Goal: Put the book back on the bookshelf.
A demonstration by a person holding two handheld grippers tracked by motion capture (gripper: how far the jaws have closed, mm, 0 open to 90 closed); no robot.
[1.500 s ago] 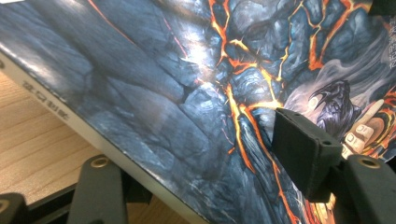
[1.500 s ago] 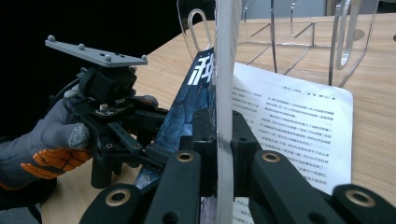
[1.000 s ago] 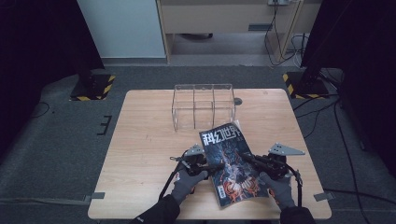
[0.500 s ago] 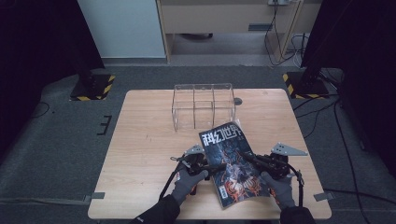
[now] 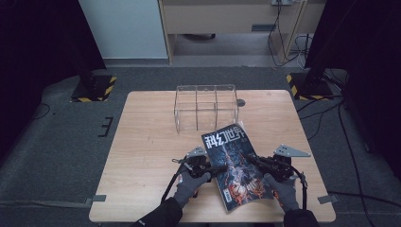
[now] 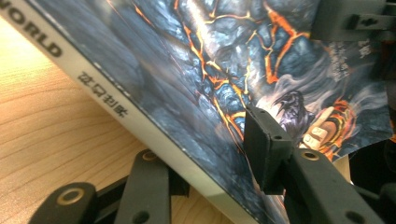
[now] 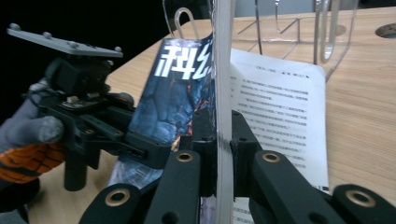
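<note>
A magazine point(image 5: 234, 165) with a dark blue and orange cover is held tilted over the front of the wooden table point(image 5: 151, 137). My left gripper point(image 5: 213, 171) is shut on its spine side. In the left gripper view one jaw presses on the cover point(image 6: 187, 70) and the other sits under the spine, so the left gripper point(image 6: 210, 170) clamps the magazine. My right gripper point(image 5: 251, 161) is shut on the magazine's opposite edge. In the right gripper view my right gripper point(image 7: 219, 135) pinches the edge-on magazine point(image 7: 180, 93), with a white text page point(image 7: 275, 116) hanging open to the right.
A clear acrylic rack point(image 5: 205, 106) with dividers stands at the table's back middle, just beyond the magazine's top. A small round hole point(image 5: 240, 102) is beside it. Gloved hands point(image 5: 189, 187) hold both grippers at the front edge. Bare wood lies to the left and right.
My right gripper has crept slightly left, farther onto the magazine's edge. The magazine and my left gripper have barely moved, and both grips hold.
</note>
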